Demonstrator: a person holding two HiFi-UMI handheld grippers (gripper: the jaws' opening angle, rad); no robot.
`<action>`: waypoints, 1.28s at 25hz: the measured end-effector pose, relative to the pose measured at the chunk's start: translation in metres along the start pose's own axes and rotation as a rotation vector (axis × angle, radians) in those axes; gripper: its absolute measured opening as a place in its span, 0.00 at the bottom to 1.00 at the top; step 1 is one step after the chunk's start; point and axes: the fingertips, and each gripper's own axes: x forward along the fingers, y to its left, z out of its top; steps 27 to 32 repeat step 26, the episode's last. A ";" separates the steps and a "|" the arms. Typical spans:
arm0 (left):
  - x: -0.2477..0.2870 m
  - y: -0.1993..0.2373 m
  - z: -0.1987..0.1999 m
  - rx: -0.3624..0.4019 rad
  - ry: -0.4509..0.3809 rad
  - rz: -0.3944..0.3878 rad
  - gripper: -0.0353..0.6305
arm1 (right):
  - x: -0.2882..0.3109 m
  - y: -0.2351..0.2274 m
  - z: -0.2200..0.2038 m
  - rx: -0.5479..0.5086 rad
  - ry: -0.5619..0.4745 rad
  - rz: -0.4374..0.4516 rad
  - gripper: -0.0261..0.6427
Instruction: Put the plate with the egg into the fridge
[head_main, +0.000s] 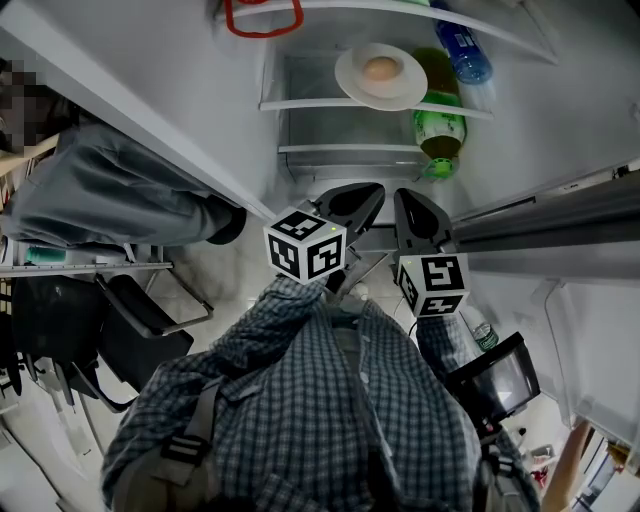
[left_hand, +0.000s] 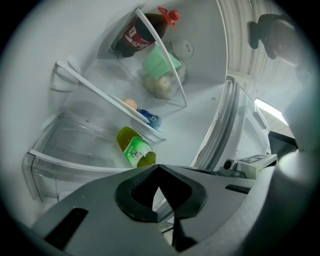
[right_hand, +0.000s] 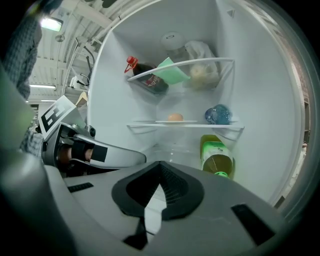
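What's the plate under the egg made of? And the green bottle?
The plate looks like glazed ceramic, maybe hard plastic: plain white, smooth, opaque. The green bottle looks like thin clear plastic: light shows through its tinted wall, and a printed label wraps it.

A green bottle (head_main: 438, 125) sits below a blue bottle (head_main: 465, 55); higher up lies what seems a cola bottle (right_hand: 150, 81).

A round white plate (head_main: 352, 86) lies flat on the middle shelf (head_main: 300, 103) of the open fridge (head_main: 200, 90), far from the person. One brown egg (head_main: 381, 68) rests on its centre.
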 end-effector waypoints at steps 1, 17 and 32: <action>0.000 0.000 0.000 0.002 0.002 0.004 0.06 | 0.000 0.001 0.000 -0.003 0.000 0.000 0.05; -0.001 -0.001 -0.001 0.021 0.017 0.021 0.06 | -0.001 0.004 0.002 -0.015 0.003 0.011 0.05; 0.000 -0.002 0.000 0.019 0.014 0.023 0.06 | -0.002 0.004 0.006 -0.007 -0.012 0.015 0.05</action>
